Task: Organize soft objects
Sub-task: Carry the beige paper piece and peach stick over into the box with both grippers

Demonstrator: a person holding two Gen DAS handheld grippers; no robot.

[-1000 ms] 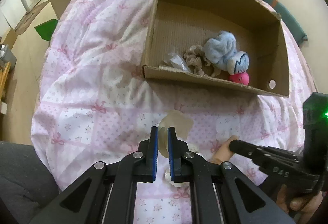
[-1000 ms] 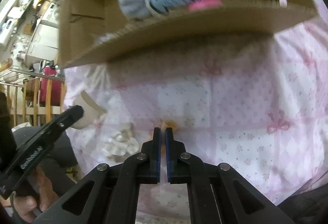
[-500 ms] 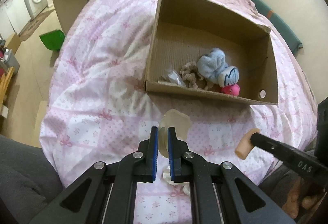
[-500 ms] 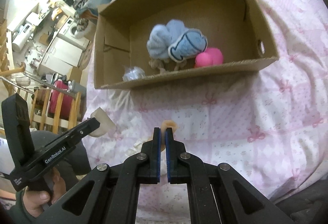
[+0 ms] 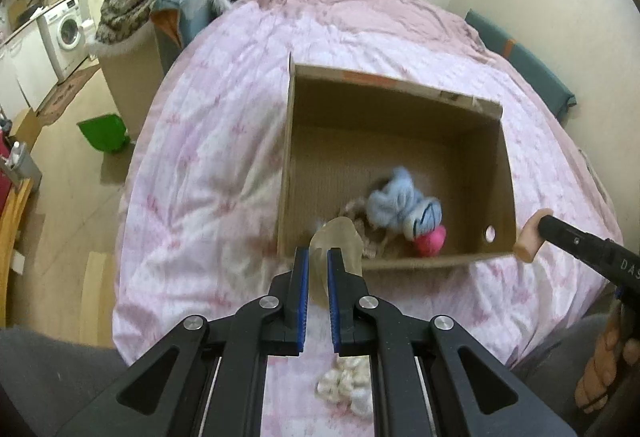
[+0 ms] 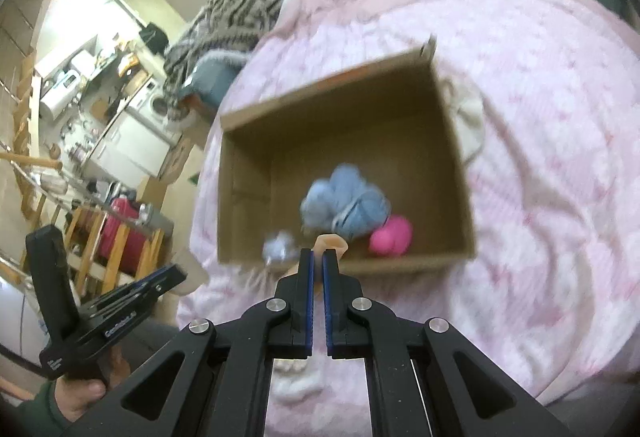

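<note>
While my left tongs (image 5: 318, 269) clench a pale translucent soft piece (image 5: 338, 243) just short of the cardboard box (image 5: 400, 93), my right tongs (image 6: 318, 265) pinch a small peach-coloured soft piece (image 6: 331, 244) at the box's near wall. Beyond both tips, inside the box, lie a blue plush (image 6: 344, 203) and a pink ball (image 6: 392, 236). White fluffy bits (image 5: 348, 383) sit beneath my left tongs on the pink bedspread (image 5: 208, 141).

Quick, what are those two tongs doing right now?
Left tongs: closed on a translucent beige soft piece.
Right tongs: closed on a small peach soft piece.
</note>
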